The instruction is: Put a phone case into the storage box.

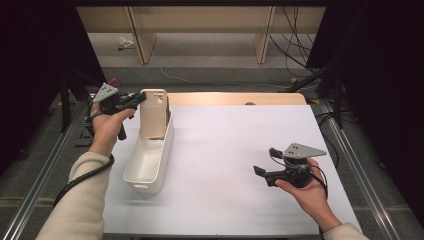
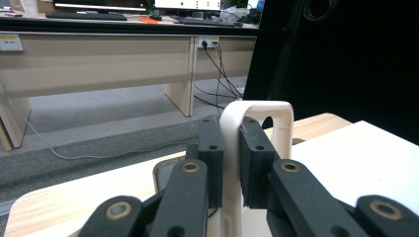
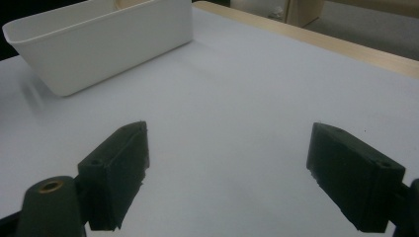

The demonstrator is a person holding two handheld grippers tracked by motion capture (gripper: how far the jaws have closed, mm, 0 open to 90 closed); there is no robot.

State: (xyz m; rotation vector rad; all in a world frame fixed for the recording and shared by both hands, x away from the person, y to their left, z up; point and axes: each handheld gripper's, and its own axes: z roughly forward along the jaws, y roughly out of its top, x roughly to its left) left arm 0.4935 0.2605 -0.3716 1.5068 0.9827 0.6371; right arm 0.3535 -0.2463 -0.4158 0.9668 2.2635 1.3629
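So the left gripper [image 1: 136,100] is clamped on a cream phone case [image 1: 154,113] – in the left gripper view you can see both black pads [image 2: 213,148] pressed flat against the thin edge of the case [image 2: 257,123], one on each side, with the camera cutout showing near its top. From the high view the case stands pretty much upright at the far end of a long white bin [image 1: 148,165], its lower part down inside the bin and its top sticking up above the rim. Can't tell whether the bottom edge is actually resting on the bin floor or hanging just above it. The bin sits on the left part of the white table [image 1: 235,150], running away from the person. The right gripper [image 1: 265,161] is well apart from all this, held low over bare table on the right side – its jaws are spread wide with nothing between them, and the right gripper view looks across the white surface to the bin's side wall [image 3: 99,44] in the far corner.
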